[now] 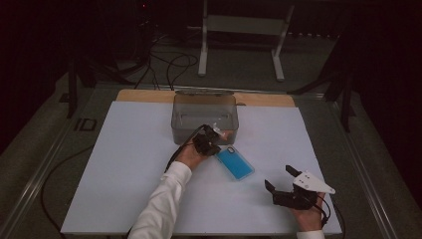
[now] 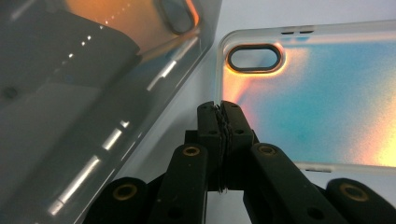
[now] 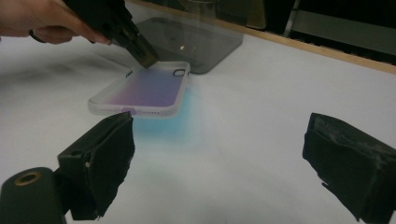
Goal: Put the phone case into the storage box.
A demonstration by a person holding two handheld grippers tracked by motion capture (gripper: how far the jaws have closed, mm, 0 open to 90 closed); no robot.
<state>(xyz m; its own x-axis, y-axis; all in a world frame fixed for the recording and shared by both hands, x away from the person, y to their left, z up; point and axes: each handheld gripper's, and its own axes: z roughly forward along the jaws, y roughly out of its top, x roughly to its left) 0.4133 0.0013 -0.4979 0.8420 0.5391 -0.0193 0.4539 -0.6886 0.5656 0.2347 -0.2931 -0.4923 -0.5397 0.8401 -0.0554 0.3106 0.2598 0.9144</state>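
A phone case (image 1: pixel 235 163) with a clear rim and a blue-to-orange back lies on the white board just in front of a clear plastic box (image 1: pixel 204 112). My left gripper (image 1: pixel 218 147) is shut on the case's edge at the corner by the camera cutout. In the left gripper view the jaws (image 2: pixel 219 106) meet on the rim of the case (image 2: pixel 317 102). In the right gripper view the case (image 3: pixel 144 88) sits tilted, its far end lifted by the left gripper (image 3: pixel 148 59). My right gripper (image 1: pixel 279 178) rests open near the front right, with nothing between its jaws (image 3: pixel 219 123).
The white board (image 1: pixel 124 164) covers most of the table, with a wooden strip (image 1: pixel 144 95) along its far edge. The box's wall (image 2: pixel 70 93) stands close to the left gripper's left. Cables (image 1: pixel 169 64) and a metal stand (image 1: pixel 239 25) lie beyond the table.
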